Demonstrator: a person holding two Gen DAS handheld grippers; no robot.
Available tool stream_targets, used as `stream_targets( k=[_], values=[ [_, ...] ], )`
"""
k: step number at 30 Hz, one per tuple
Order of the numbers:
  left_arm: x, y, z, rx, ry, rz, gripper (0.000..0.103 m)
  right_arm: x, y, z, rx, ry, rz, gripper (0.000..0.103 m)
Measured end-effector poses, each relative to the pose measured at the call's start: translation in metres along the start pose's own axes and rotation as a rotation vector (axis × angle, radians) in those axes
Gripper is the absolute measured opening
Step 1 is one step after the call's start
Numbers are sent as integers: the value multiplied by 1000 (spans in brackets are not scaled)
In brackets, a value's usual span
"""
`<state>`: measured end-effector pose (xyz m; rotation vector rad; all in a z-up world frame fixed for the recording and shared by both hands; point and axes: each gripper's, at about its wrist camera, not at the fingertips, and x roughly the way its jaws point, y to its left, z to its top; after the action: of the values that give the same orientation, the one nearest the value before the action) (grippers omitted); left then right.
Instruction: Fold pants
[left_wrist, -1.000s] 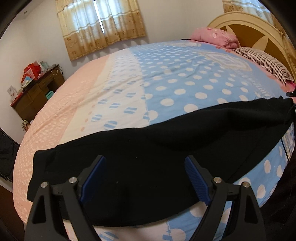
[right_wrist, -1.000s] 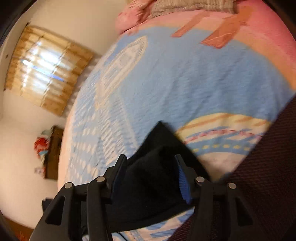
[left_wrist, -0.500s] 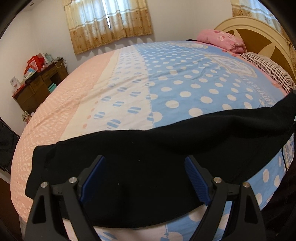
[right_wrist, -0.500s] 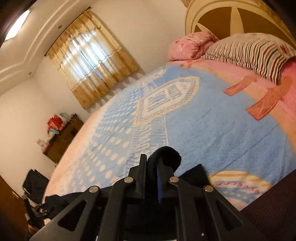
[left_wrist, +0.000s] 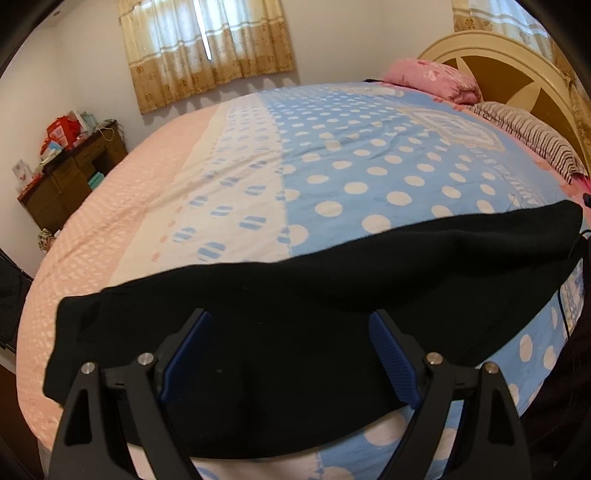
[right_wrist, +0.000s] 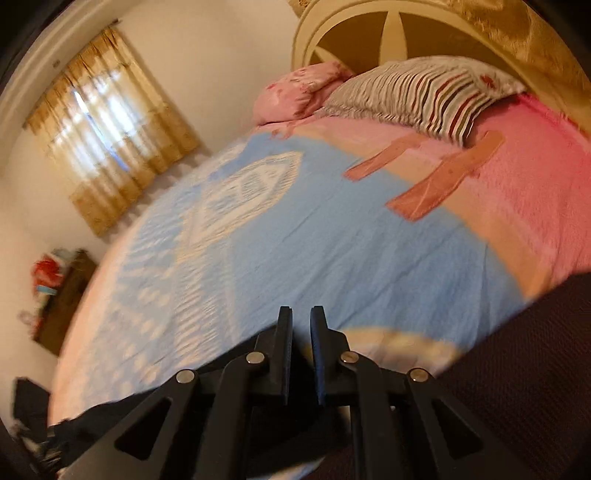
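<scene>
While hovering over black pants (left_wrist: 295, 332) stretched left-to-right along the bed's (left_wrist: 369, 166) near edge, left gripper (left_wrist: 291, 354) fingers wide apart, empty; right gripper (right_wrist: 301, 332) nearest the lifted right end, fingers almost together, just opening, cloth seemingly pinched low

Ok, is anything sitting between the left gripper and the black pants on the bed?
Nothing visible. The left gripper hangs open right over the black pants, which lie spread across the bed, with only bare black cloth beneath it.
</scene>
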<state>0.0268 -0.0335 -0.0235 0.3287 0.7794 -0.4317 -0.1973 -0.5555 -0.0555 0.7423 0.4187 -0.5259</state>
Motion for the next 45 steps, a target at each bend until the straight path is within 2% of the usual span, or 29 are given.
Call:
stream_targets(
  k=[1,3,4,6,8,9,11,13,15,19,23,27,28,29,32,37,42,45],
  values=[
    [2,-3,-1,7,3,-5,89,-5,8,-12,20,9,38,15],
    [5,-10,-3,23,11,-24,89,-11,24,-38,63,32,120,36],
    [5,-13,-4,31,11,-34,89,-15,36,-57,89,44,191,49],
    [5,-18,-5,40,10,-50,89,-12,61,-81,84,92,274,50],
    [7,-22,-7,44,11,-59,89,3,97,-110,17,178,305,50],
    [7,-22,-8,40,13,-59,89,13,114,-125,1,210,325,49],
    [9,-21,-10,19,22,-64,89,32,135,-146,2,265,360,40],
    [10,-19,-13,-1,32,-77,89,54,154,-168,-7,308,331,38],
    [8,-17,-16,-4,32,-84,89,68,166,-180,-17,328,313,31],
    [5,-11,-19,4,17,-75,89,85,177,-192,27,295,266,30],
    [5,-1,-20,-32,16,-88,89,90,182,-191,81,268,237,30],
    [5,2,-21,-45,13,-93,89,90,194,-193,44,235,215,30],
    [5,2,-21,-45,12,-94,89,91,200,-194,27,225,203,23],
    [4,2,-21,-45,11,-95,89,92,201,-195,18,224,191,11],
    [2,1,-22,-40,6,-94,89,89,195,-194,58,234,225,5],
    [-1,2,-20,-39,-3,-91,89,66,187,-190,77,231,292,3],
    [-2,2,-18,-40,-7,-93,89,39,184,-200,92,247,294,3],
    [-1,0,-18,-34,-4,-94,89,34,177,-216,116,288,278,3]
  ],
)
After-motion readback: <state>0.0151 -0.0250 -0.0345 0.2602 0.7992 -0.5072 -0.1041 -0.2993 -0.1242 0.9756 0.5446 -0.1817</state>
